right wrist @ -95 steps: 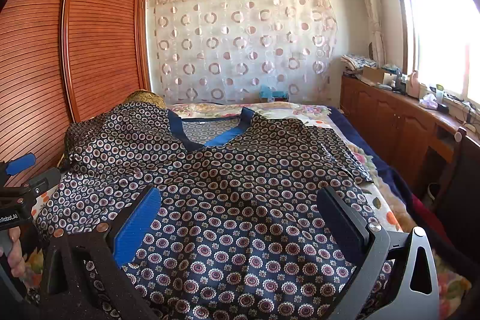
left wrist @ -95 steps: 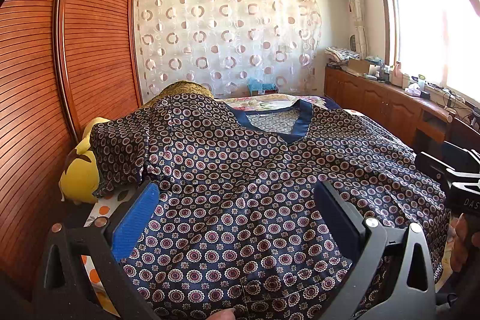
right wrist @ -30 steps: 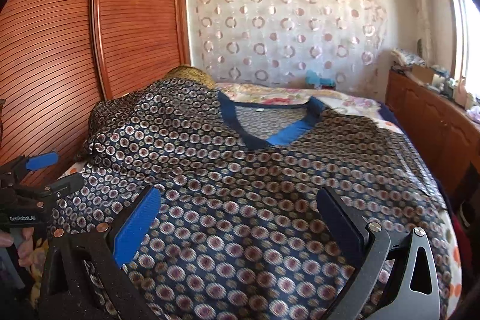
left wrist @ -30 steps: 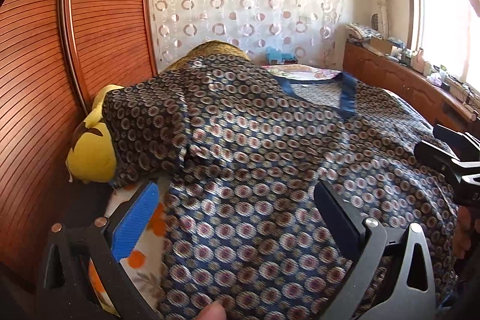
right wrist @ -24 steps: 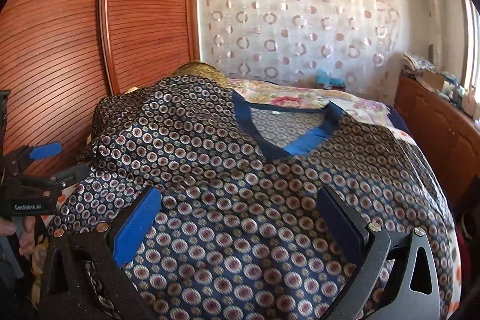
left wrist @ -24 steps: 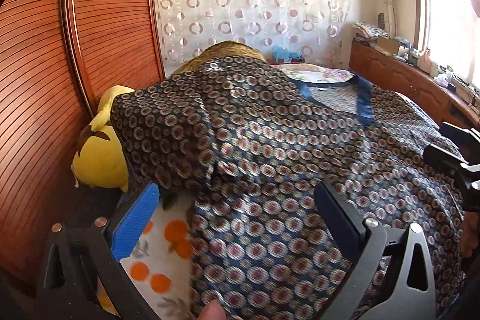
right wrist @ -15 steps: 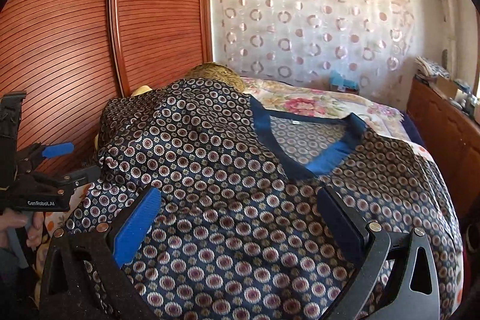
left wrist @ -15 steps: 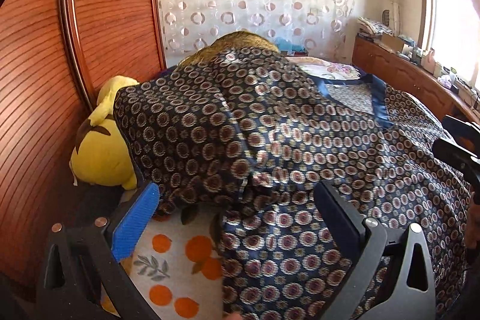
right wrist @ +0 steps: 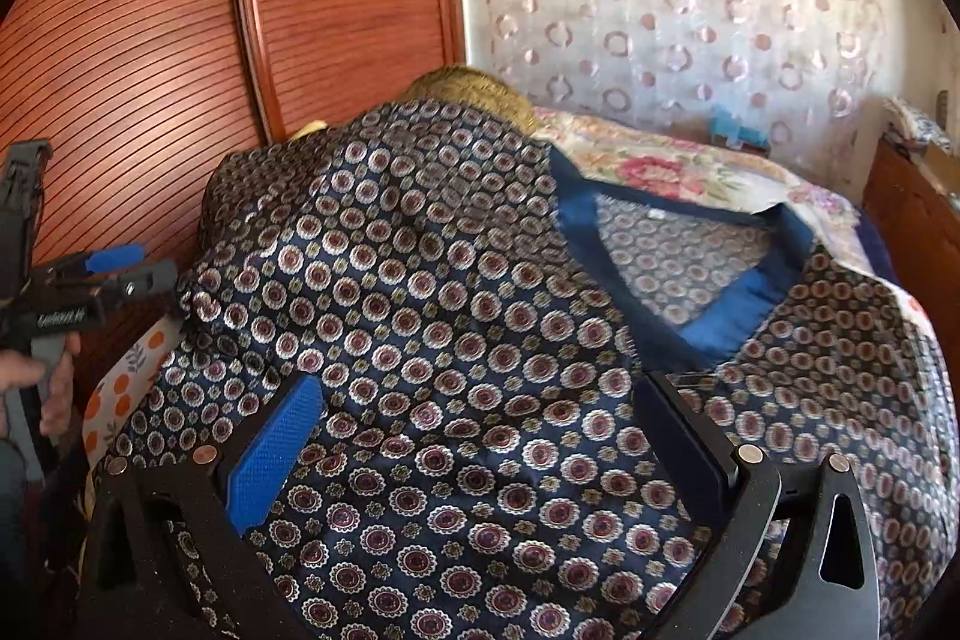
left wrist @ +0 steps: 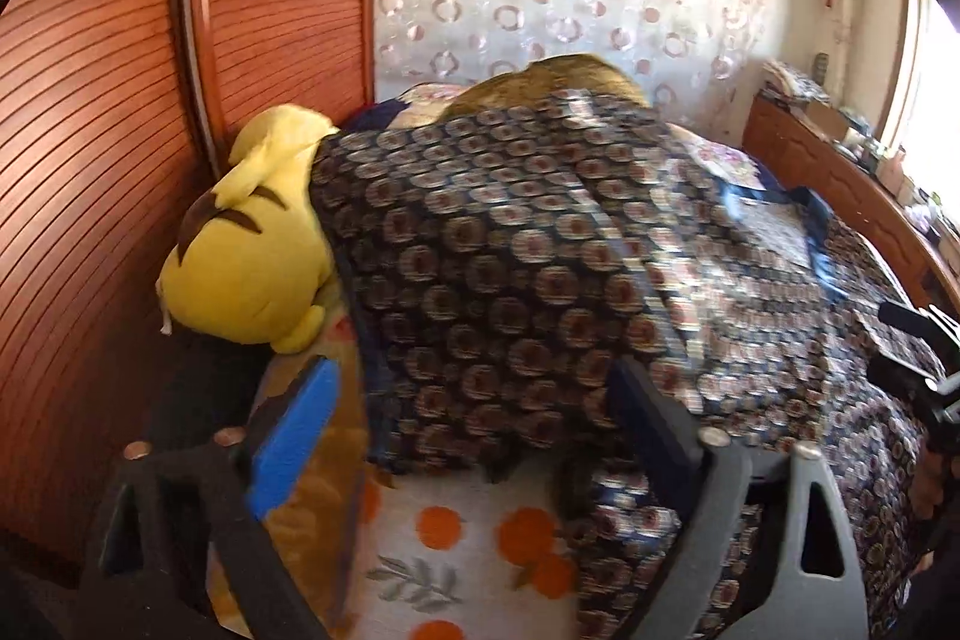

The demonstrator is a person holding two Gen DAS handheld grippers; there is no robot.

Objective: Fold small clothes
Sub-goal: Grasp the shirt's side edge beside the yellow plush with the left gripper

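Note:
A dark blue shirt (right wrist: 456, 316) with a round medallion print and a plain blue V-neck collar (right wrist: 726, 322) lies spread face up on the bed. My left gripper (left wrist: 474, 418) is open at the shirt's left sleeve (left wrist: 480, 292), whose hem hangs between its fingers, untouched. It also shows in the right wrist view (right wrist: 114, 274), at the sleeve's edge. My right gripper (right wrist: 474, 436) is open above the shirt's body, below the collar. It shows at the right edge of the left wrist view (left wrist: 912, 358).
A yellow plush toy (left wrist: 252, 250) lies partly under the sleeve against the wooden wardrobe doors (left wrist: 120, 100). The bed sheet (left wrist: 474, 550) has orange fruit prints. A floral quilt (right wrist: 678, 166) lies beyond the collar. A wooden cabinet (left wrist: 852, 196) runs along the right.
Both grippers have moved left and forward over the shirt. The left gripper has come off the shirt's body to the left sleeve and the bare sheet below it. Both stay open.

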